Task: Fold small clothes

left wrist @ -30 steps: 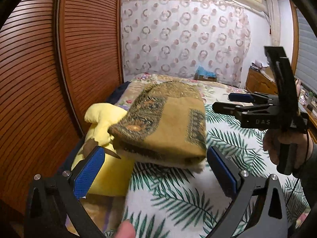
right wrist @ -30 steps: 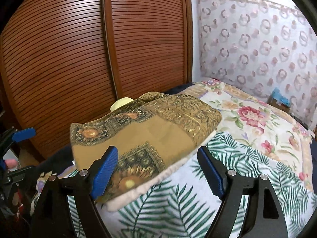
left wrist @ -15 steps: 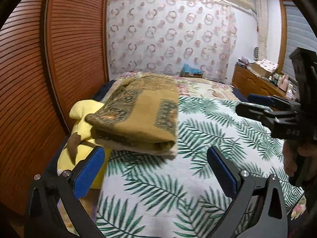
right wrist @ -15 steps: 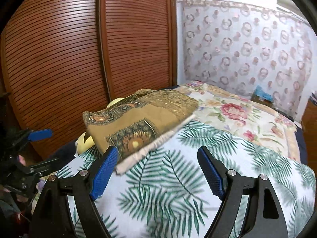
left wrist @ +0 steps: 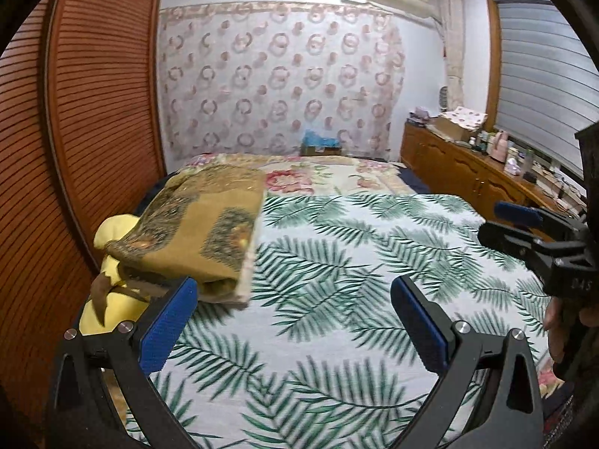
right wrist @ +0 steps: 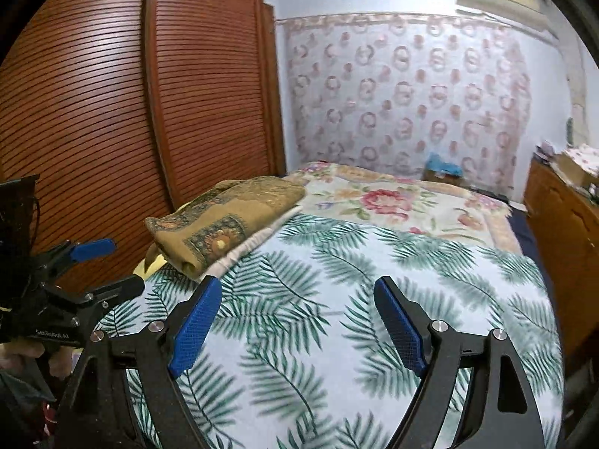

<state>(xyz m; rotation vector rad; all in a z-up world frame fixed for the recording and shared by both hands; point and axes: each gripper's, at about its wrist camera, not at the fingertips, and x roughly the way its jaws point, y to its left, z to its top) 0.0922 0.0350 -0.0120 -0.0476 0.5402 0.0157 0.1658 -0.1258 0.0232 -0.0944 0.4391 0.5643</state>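
A folded ochre garment with ornate sunflower patches (left wrist: pixel 202 232) lies at the left edge of the bed, partly on a yellow cloth (left wrist: pixel 112 299). It also shows in the right wrist view (right wrist: pixel 228 224). My left gripper (left wrist: pixel 292 321) is open and empty, held back from the garment above the palm-leaf sheet (left wrist: pixel 337 280). My right gripper (right wrist: pixel 299 318) is open and empty, also back from the garment. Each gripper shows in the other's view: the right gripper (left wrist: pixel 524 232) at the right edge, the left gripper (right wrist: pixel 86 265) at the left edge.
A brown slatted wardrobe (left wrist: pixel 75 131) stands close along the bed's left side. A floral quilt (right wrist: pixel 393 202) covers the far end of the bed. A wooden dresser (left wrist: pixel 468 172) with clutter runs along the right wall. A patterned curtain (left wrist: pixel 280 86) hangs behind.
Both grippers have pulled back and away from the folded garment, which now lies farther off and to the left in both views. The garment itself has stayed in place.
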